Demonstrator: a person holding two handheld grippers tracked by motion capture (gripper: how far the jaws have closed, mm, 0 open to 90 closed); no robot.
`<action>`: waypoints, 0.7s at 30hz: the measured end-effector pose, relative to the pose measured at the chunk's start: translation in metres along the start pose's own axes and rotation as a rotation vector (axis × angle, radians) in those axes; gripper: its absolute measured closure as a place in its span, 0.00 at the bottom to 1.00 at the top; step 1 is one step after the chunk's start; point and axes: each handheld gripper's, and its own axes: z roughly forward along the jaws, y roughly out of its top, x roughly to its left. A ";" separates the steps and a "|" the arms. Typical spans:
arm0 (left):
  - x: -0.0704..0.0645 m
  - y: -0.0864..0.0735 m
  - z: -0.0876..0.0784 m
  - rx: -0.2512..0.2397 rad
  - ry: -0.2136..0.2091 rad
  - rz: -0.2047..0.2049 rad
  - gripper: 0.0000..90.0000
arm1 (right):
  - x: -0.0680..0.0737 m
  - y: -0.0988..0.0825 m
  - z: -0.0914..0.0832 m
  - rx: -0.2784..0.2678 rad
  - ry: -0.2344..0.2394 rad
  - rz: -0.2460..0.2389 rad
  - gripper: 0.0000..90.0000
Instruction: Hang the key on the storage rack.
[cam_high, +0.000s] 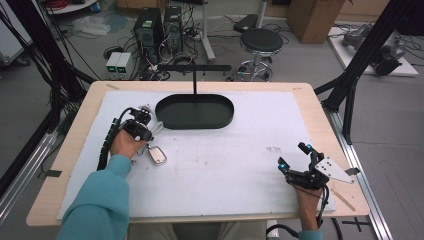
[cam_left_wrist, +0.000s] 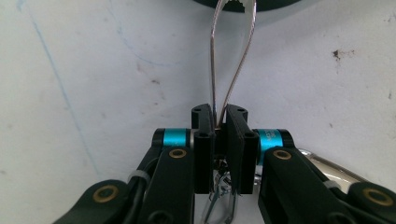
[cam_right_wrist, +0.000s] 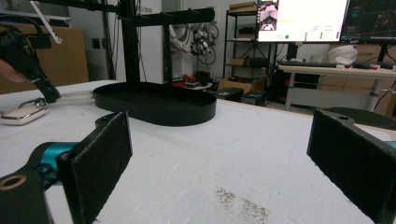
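My left gripper is shut on a thin pale cord loop that runs forward to the rim of a black oval tray. The loop belongs to a silver key fob, which lies on the white mat just behind the jaws; its edge shows at lower right. In the high view the left gripper sits by the tray's left end. At the front right my right gripper rests on the mat, wide open with nothing between its pads.
A black post with a crossbar rises from the tray's back. The white mat covers most of the wooden table. A stool, computer towers and cables stand on the floor beyond the far edge.
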 end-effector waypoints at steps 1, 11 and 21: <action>0.001 0.000 -0.001 -0.004 -0.005 0.004 0.91 | 0.000 0.000 0.000 0.000 0.000 0.000 0.07; 0.006 -0.001 -0.019 -0.113 -0.024 -0.006 0.91 | 0.000 0.000 0.000 -0.002 0.001 -0.005 0.07; 0.009 0.002 -0.033 -0.208 -0.031 -0.003 0.91 | 0.000 0.000 0.000 -0.002 0.001 -0.006 0.07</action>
